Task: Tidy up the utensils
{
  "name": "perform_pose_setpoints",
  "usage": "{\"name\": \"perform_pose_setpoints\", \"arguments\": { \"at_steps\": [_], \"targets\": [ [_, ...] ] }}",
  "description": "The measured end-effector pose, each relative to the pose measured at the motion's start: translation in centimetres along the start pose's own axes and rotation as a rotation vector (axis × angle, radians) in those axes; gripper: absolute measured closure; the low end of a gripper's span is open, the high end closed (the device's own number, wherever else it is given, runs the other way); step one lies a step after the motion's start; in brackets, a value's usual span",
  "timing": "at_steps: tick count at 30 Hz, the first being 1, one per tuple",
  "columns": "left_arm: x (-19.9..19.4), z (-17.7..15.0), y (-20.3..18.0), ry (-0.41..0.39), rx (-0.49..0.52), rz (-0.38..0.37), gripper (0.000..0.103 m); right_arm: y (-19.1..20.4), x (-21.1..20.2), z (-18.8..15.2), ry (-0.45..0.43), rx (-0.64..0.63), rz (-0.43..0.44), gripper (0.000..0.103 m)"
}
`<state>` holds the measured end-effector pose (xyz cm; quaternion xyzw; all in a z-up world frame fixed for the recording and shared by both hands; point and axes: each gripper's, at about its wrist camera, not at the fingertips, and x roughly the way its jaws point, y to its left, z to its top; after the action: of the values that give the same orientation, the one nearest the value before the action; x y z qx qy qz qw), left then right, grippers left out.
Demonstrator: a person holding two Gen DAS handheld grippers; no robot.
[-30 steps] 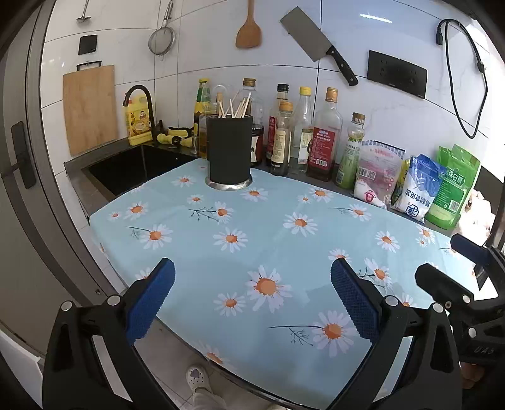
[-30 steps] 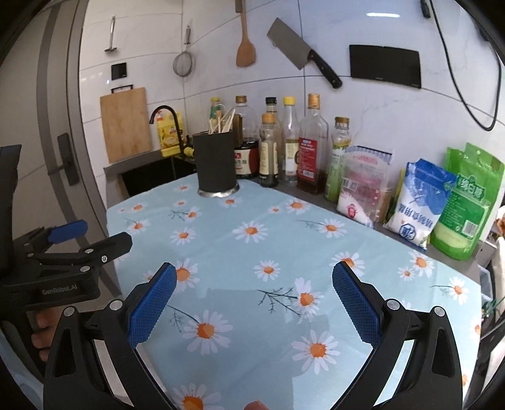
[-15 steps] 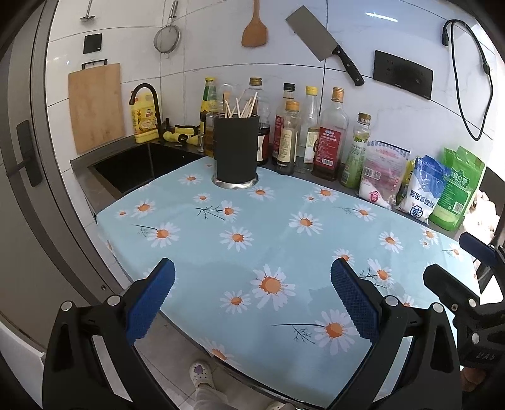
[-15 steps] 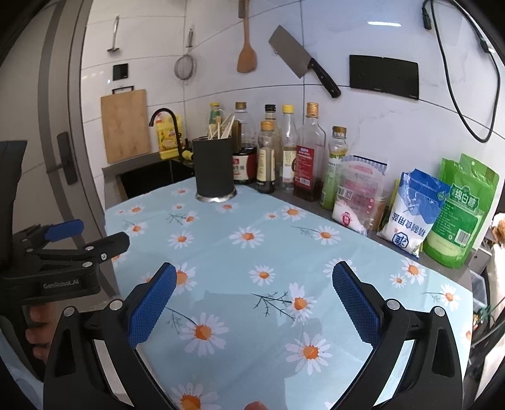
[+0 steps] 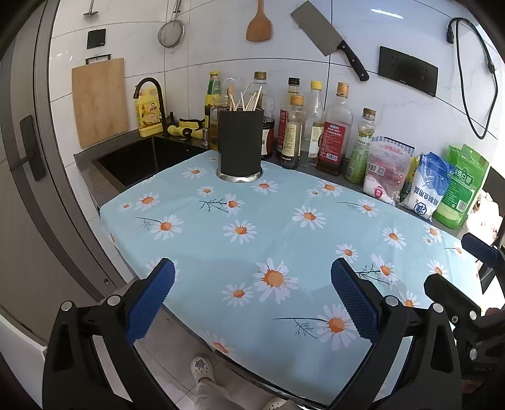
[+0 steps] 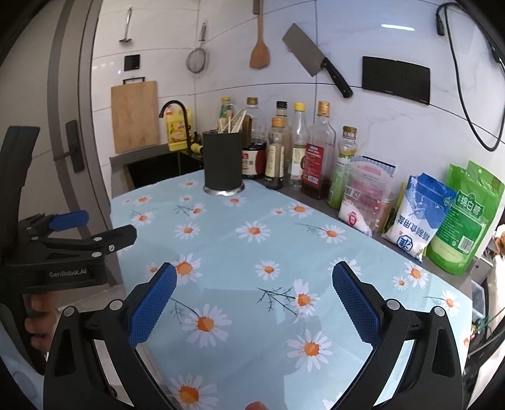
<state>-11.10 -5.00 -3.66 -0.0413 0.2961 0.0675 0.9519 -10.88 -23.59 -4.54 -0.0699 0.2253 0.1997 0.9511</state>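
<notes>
A black cylindrical utensil holder [image 5: 240,142] [image 6: 222,161] stands at the far side of the daisy tablecloth [image 5: 284,227] [image 6: 268,239], with several wooden chopsticks [image 5: 245,100] [image 6: 232,122] sticking out of it. My left gripper [image 5: 252,296] hovers open over the near edge of the cloth, nothing between its blue pads. My right gripper [image 6: 252,296] is also open and empty, above the cloth's near right part. Each gripper shows at the edge of the other's view. No loose utensils lie on the cloth.
Bottles [image 5: 334,132] and food bags [image 5: 426,186] line the back wall. A black sink [image 5: 139,161] with a tap sits at far left. A cleaver [image 5: 328,38], wooden spatula [image 5: 258,22], strainer and cutting board [image 5: 99,101] hang on the tiles. A person's shoes [image 5: 202,369] show below the table edge.
Both grippers have drawn back and risen slightly, so the holder and bottles look smaller and lower in view. Jaws stay wide apart; nothing on the table moved.
</notes>
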Motion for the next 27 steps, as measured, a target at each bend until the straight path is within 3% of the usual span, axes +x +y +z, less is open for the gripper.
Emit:
{"name": "perform_pose_setpoints", "arguments": {
  "at_steps": [27],
  "targets": [
    [-0.2,0.22,-0.25,0.002,0.0,0.008,0.006,-0.35,-0.32,-0.17,-0.023,0.0,0.0,0.008]
  ]
}}
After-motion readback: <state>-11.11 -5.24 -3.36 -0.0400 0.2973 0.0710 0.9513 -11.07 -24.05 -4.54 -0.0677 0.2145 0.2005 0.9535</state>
